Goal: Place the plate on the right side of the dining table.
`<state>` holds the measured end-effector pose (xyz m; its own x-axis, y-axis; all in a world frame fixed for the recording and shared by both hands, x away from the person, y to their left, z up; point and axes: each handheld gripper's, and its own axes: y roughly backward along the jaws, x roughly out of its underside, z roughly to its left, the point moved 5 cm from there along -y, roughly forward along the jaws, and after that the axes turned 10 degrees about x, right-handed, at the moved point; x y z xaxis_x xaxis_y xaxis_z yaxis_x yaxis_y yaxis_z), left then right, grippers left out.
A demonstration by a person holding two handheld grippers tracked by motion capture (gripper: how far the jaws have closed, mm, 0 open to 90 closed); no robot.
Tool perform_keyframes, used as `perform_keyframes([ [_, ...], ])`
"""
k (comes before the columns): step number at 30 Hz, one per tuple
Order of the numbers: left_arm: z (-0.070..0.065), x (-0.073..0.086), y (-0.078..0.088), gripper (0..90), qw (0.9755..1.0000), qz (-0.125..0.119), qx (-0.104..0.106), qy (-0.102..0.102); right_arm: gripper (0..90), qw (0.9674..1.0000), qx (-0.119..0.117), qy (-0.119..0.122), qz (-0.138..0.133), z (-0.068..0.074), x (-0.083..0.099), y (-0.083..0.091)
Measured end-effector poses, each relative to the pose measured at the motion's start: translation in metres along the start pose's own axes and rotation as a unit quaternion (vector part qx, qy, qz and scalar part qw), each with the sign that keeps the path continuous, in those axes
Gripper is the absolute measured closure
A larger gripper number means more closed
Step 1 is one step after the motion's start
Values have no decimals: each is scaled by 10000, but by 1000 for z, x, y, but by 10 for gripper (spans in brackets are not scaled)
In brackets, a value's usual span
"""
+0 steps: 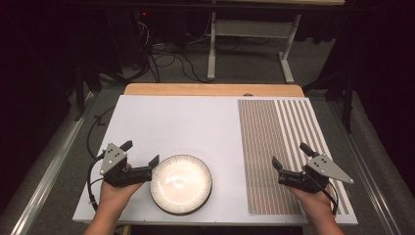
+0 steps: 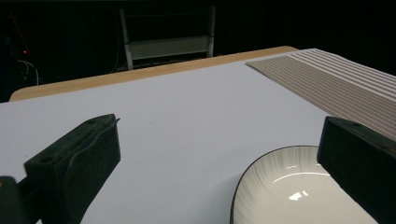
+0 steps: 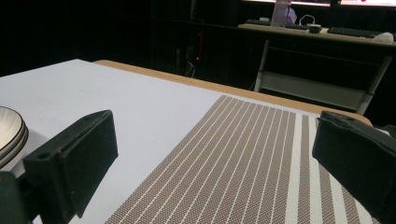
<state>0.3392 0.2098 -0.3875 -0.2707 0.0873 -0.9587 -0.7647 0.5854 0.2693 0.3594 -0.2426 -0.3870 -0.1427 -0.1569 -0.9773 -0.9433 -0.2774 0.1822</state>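
A white plate (image 1: 180, 183) with a dark ribbed rim lies on the white table top (image 1: 186, 122) near the front edge. My left gripper (image 1: 141, 152) is open just left of the plate, its right jaw close to the rim. The left gripper view has the plate (image 2: 289, 191) under the right jaw, with nothing between the jaws. A brown and white striped placemat (image 1: 284, 147) covers the right part of the table. My right gripper (image 1: 291, 154) hovers open over the placemat (image 3: 252, 158) near its front. The plate (image 3: 10, 133) appears at the far left of the right gripper view.
The white top rests on a wooden board (image 1: 213, 89) whose far edge shows behind it. Beyond the table are a white metal frame (image 1: 249, 44) and loose cables (image 1: 166, 58) on the grey floor. A metal rail (image 1: 49, 161) runs along the left side.
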Motion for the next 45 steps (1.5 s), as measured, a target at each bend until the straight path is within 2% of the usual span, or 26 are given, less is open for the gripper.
perform_keyframes([
  [34,-1,1,-1,5,10000,36,49,-17,25,10000,-9,-11,15,0,1,0],
  [45,-1,2,-2,5,10000,46,53,-27,105,9999,-102,27,74,2,2,-2],
])
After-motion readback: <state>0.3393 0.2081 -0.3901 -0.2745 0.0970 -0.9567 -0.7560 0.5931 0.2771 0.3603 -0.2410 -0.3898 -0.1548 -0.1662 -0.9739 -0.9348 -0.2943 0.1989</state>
